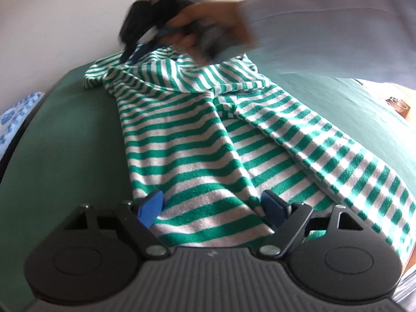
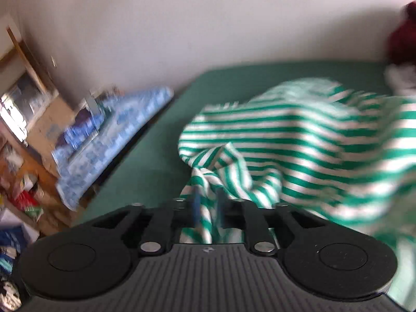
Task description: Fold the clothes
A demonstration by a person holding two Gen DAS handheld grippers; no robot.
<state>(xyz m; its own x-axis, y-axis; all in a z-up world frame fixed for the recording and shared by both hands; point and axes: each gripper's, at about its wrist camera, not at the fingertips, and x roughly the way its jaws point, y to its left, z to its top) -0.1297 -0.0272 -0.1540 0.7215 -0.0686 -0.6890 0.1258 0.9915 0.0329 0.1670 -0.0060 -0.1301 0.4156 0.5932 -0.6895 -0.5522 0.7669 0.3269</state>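
Note:
A green-and-white striped garment lies lengthwise on a green bed surface. My left gripper is open at its near end, its blue fingertips spread wide with the fabric running between them. At the far end a person's hand in a pale sleeve holds my right gripper, blurred by motion. In the right wrist view the right gripper is shut on a bunched fold of the striped garment, which is lifted and rumpled above the green surface.
A blue patterned cloth lies along the bed's left edge, also seen in the left wrist view. A dark red item and a white one sit at the far right. Wooden shelving and clutter stand beyond.

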